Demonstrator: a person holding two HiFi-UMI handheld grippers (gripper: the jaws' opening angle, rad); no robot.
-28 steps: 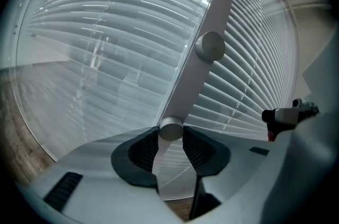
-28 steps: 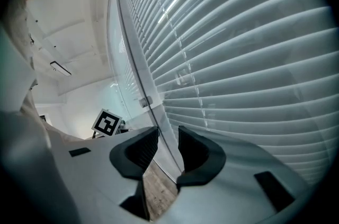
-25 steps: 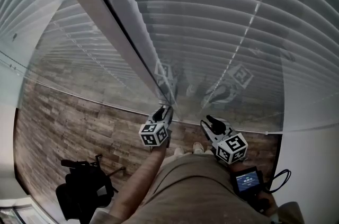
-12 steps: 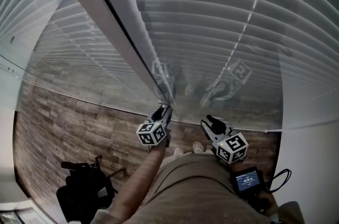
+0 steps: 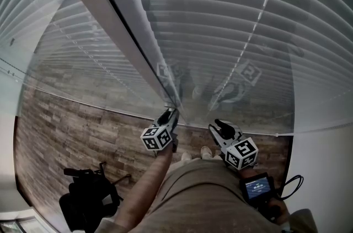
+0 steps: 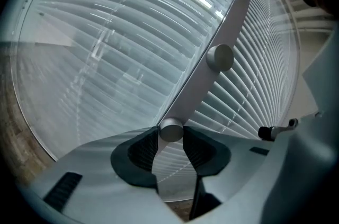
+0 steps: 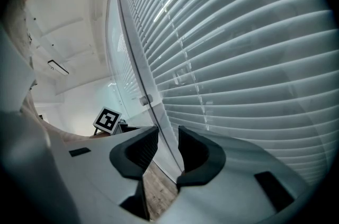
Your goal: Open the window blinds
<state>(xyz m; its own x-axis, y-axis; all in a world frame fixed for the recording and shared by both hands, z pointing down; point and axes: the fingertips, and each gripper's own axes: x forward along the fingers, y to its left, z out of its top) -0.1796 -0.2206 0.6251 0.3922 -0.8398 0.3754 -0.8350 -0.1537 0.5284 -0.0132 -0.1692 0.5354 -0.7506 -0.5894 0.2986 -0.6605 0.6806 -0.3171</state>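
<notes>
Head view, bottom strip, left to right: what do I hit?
black gear on the floor → left gripper, shut on a round knob → right gripper, jaws apart, gripping nothing → black screen unit at the person's waist

Small screen (image 5: 257,188): print too small to read; no other text.

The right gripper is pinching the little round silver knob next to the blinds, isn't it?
No, it is the left gripper that is pinching the little round silver knob next to the blinds. The left gripper view shows its pads closed on it. The right gripper has its jaws apart and grips nothing.
</notes>
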